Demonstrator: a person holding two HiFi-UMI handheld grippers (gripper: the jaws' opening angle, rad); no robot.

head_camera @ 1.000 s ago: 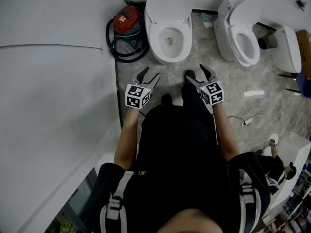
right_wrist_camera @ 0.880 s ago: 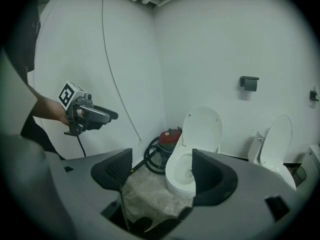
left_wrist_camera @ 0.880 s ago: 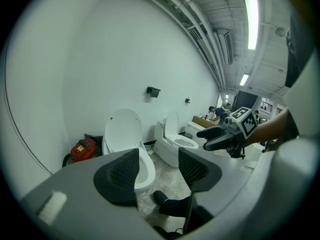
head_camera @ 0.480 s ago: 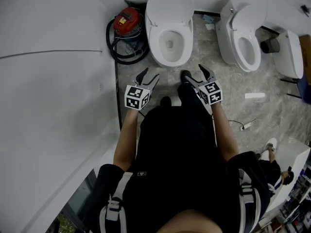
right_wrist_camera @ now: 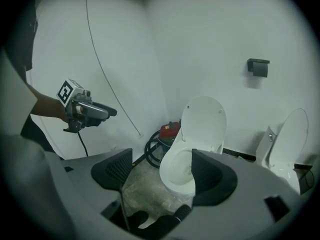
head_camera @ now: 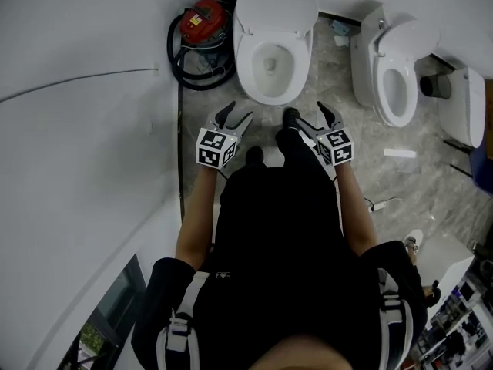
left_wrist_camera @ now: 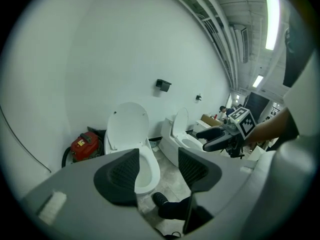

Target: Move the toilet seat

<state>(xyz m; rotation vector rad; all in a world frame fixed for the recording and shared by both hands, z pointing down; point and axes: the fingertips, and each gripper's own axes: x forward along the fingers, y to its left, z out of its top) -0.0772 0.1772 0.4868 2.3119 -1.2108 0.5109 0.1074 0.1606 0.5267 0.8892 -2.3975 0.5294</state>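
**Both tongs spread wide, short of the toilet**

We stand facing the near toilet (head_camera: 260, 91), with our left gripper (head_camera: 235, 117) and right gripper (head_camera: 310, 115) held out side by side, just in front of the bowl and touching nothing. Each gripper view shows its jaws standing well apart with nothing pinched between the pads. Through each gap we see only the bowl and the grey marbled floor (head_camera: 350, 141) beyond.

The toilet seat (head_camera: 271, 96) appears to lie flat as a white ring on the bowl, though we cannot tell this for certain. The lid (head_camera: 276, 5) stands upright against the white wall, and two small bumpers show on its inner face. The left gripper sits near the bowl's front left, the right gripper near its front right, and our black shoe (head_camera: 290, 117) is planted between them.

A red vacuum cleaner (head_camera: 202, 23) with a coiled black hose (head_camera: 185, 74) sits beside the toilet on its left, close to the wall. A second toilet (head_camera: 394, 72), lid also up, stands to the right. A black paper holder (left_wrist_camera: 163, 85) hangs on the wall between the two toilets.
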